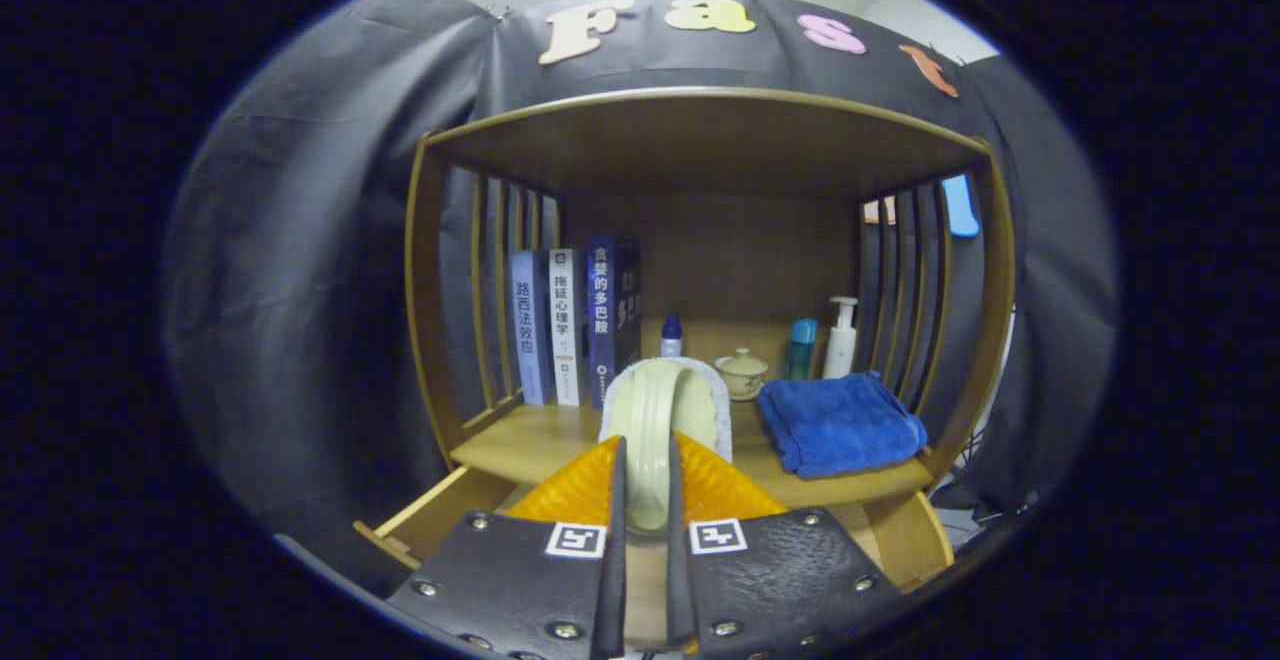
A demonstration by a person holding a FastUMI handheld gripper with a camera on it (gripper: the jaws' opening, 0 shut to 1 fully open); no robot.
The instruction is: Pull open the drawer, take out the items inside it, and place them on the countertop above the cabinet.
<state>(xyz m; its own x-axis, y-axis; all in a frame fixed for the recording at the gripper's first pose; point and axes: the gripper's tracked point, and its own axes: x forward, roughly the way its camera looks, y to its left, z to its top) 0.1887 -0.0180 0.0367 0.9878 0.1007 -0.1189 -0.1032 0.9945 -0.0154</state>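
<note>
My gripper (647, 455) is shut on a pale green rounded item with a white edge (660, 410), held upright and edge-on between both fingers. The item hangs just above the front edge of the wooden countertop (520, 445) of the cabinet. Below the fingers the wooden drawer (425, 518) stands pulled out, with its left wall and front corner showing; my fingers hide its inside.
On the countertop a folded blue towel (840, 425) lies to the right of the held item. Three books (575, 325) stand at the left. At the back are a small bottle (671, 336), a lidded cup (742, 372), a teal bottle (801, 347) and a white pump bottle (842, 337). Slatted side walls and a shelf roof enclose the space.
</note>
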